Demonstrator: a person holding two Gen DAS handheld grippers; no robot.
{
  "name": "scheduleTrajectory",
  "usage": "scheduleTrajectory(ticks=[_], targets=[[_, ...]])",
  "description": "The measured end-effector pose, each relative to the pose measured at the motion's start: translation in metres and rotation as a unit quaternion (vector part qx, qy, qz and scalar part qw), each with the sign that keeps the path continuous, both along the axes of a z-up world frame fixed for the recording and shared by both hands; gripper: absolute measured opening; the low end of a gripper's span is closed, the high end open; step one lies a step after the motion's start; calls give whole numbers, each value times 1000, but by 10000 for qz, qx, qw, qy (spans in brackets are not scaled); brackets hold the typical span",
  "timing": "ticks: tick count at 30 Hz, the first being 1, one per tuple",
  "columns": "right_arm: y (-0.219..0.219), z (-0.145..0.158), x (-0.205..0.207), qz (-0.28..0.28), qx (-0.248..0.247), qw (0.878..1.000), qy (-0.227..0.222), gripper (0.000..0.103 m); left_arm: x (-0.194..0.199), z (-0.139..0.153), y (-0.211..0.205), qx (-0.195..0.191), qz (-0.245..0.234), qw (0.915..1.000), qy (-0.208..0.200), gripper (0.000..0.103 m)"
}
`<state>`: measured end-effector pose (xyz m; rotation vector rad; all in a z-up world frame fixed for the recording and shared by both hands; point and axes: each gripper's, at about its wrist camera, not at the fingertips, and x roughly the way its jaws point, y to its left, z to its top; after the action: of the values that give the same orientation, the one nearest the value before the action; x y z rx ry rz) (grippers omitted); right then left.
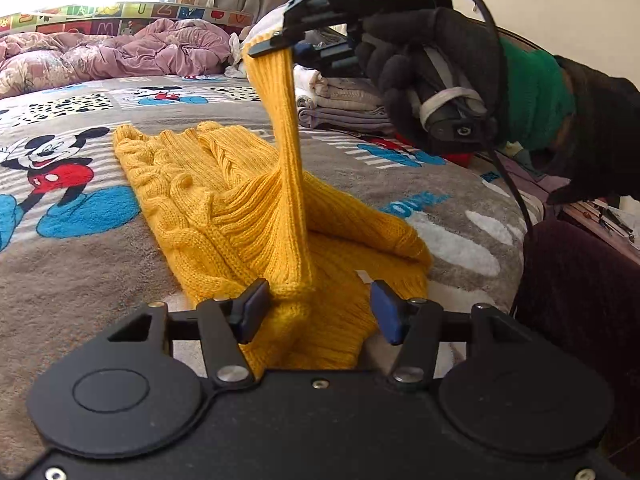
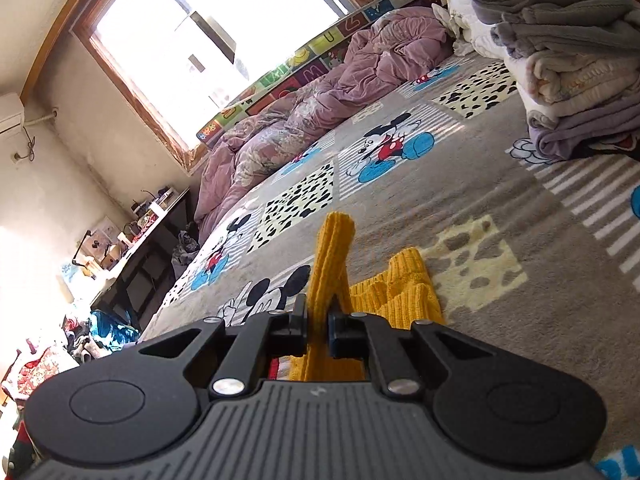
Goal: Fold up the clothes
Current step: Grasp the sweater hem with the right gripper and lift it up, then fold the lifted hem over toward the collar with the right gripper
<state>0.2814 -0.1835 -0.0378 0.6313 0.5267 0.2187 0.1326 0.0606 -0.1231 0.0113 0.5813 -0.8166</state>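
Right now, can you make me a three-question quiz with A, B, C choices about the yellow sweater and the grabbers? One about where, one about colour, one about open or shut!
1. Where does the yellow sweater lie?
A. on a cartoon mouse blanket
B. on a wooden floor
C. in a basket

2. What colour are the pads on the left gripper?
A. red
B. blue
C. white

3. What is the right gripper doing?
A. hanging open over the bed
B. shut on a grey towel
C. shut on a sleeve of the sweater

Answers:
1. A, the sweater is spread on the cartoon mouse blanket covering the bed.
2. B, both pads beside the knit are blue.
3. C, its jaws pinch the sleeve, lifted up from the sweater, while the left gripper is open.
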Motion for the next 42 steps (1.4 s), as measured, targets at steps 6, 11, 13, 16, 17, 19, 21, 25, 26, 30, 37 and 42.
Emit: scheduleTrajectory(ticks=[6, 11, 13, 16, 17, 19, 21, 25, 26, 30, 37, 42], targets=[[52, -3, 44, 281, -603, 9968, 441, 11, 3, -1, 12, -311, 11, 9992, 255, 54], [77, -12, 64, 390, -929, 9931, 593, 11, 5, -2, 16, -428, -17, 9985, 347, 54], [82, -14, 70, 417, -988, 9922, 630, 11, 6, -2, 17, -462, -35, 9982, 385, 54], [90, -16, 77, 476, -1087, 9906, 680, 11, 7, -3, 19, -485, -55, 9979, 430, 54], [93, -17, 79, 498, -1134, 9899, 688, 11, 7, -3, 19, -492, -60, 9978, 444, 54], [98, -18, 84, 542, -1232, 9884, 709, 11, 8, -3, 20, -506, -70, 9976, 471, 54], [102, -20, 89, 559, -1295, 9870, 765, 11, 9, -3, 21, -520, -81, 9974, 499, 54], [107, -26, 104, 578, -1234, 9856, 998, 14, 13, -4, 27, -668, -58, 9956, 650, 54], [105, -25, 108, 595, -1060, 9871, 1038, 16, 15, -4, 29, -729, -44, 9948, 708, 53], [92, 1, 105, 532, -895, 9926, 627, 42, 17, -3, 38, -942, 58, 9921, 833, 53], [66, -15, 100, 926, -1695, 9778, 815, 51, 18, 0, 38, -1017, 120, 9911, 848, 53], [69, -48, 96, 1496, -1557, 9690, 1204, 51, 21, -1, 36, -1013, 183, 9909, 869, 53]])
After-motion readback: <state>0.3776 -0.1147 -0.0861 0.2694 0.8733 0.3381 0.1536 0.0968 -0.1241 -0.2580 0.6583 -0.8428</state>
